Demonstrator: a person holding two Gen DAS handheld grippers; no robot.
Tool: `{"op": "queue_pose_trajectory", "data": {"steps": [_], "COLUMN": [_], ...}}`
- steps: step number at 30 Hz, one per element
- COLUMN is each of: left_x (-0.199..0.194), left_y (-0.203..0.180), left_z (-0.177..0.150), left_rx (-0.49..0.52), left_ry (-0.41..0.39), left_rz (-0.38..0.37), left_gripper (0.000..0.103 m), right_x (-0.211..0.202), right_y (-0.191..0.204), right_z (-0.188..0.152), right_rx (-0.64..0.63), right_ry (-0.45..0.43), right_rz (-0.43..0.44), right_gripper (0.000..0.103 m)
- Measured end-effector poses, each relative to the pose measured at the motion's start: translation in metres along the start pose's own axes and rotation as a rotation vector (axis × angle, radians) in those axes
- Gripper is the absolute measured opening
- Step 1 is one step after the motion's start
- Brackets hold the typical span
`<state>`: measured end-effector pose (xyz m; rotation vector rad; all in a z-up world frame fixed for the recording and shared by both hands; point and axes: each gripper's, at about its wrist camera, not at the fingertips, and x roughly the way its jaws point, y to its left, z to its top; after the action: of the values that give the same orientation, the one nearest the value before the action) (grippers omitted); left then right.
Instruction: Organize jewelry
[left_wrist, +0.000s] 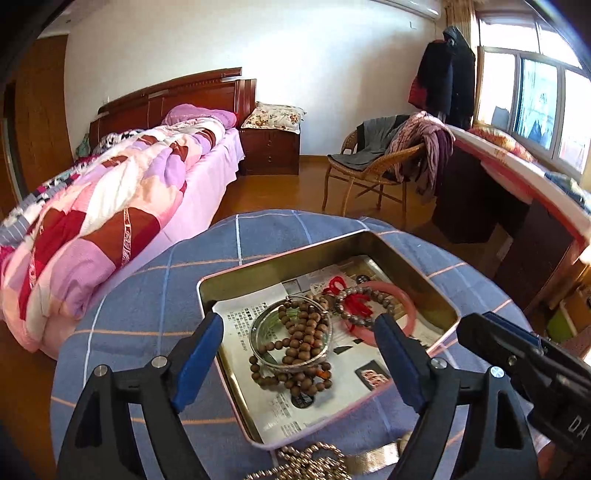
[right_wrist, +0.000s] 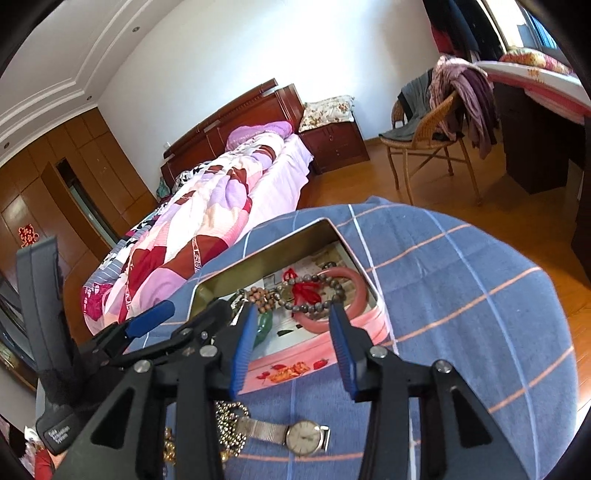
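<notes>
— Inspector: Any legible writing?
— Operator: I see print on the paper lining the tin (left_wrist: 436, 295), too small to read. Beaded bracelets (left_wrist: 299, 332) lie inside. Left gripper (left_wrist: 299, 325) spread wide, empty; right gripper (right_wrist: 291, 314) parted, empty. Watch (right_wrist: 303, 437) outside on the cloth (right_wrist: 480, 314).

A round table (right_wrist: 480, 314) covered with a blue cloth with thin white and orange lines carries the things. On the cloth stands an open metal tin (left_wrist: 280, 262), pink outside, which holds jewelry on printed paper. In front of the tin, directly on the cloth, lie a silver wristwatch (right_wrist: 303, 437) and, just beside it, a heap of bead chains (right_wrist: 229, 428).
</notes>
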<state>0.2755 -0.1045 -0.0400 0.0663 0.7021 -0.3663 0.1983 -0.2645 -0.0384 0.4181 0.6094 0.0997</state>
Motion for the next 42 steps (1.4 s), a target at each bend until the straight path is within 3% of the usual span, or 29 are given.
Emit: {"op": "queue_pose_trajectory", "data": {"steps": [8, 13, 16, 21, 25, 31, 35, 42], "left_x": [-0.026, -0.043, -0.053, -0.065, -0.075, -0.078, -0.083, -0.083], "left_y": [0.000, 0.021, 0.041, 0.066, 0.067, 0.066, 0.067, 0.097], "left_z": [-0.012, -0.035, -0.055, -0.086, -0.105, -0.123, -0.131, -0.148], "left_rx": [0.035, -0.017, -0.065, -0.136, -0.089, -0.051, -0.017, -0.079], "left_ry": [-0.036, -0.023, -0.015, 0.022, 0.027, 0.046, 0.049, 0.109], "left_rz": [0.041, -0.050, -0.059, -0.045, 0.017, -0.017, 0.002, 0.044], "left_gripper": [0.087, 0.087, 0.087, 0.087, 0.087, 0.087, 0.085, 0.077], "right_x": [-0.019, -0.028, -0.034, -0.035, -0.036, -0.040, -0.044, -0.039], "right_y": [0.011, 0.015, 0.014, 0.005, 0.002, 0.004, 0.010, 0.013], "right_z": [-0.012, -0.027, -0.041, -0.059, -0.072, -0.085, -0.090, -0.100], "right_rx": [-0.028, -0.072, -0.099, -0.079, -0.073, -0.086, -0.119, -0.142], "right_ry": [-0.008, 0.026, 0.044, 0.099, 0.129, 0.156, 0.161, 0.189], "right_rz": [-0.004, -0.014, -0.043, -0.044, -0.046, -0.037, -0.040, -0.039], "right_gripper": [0.051, 0.054, 0.060, 0.060, 0.060, 0.060, 0.060, 0.060]}}
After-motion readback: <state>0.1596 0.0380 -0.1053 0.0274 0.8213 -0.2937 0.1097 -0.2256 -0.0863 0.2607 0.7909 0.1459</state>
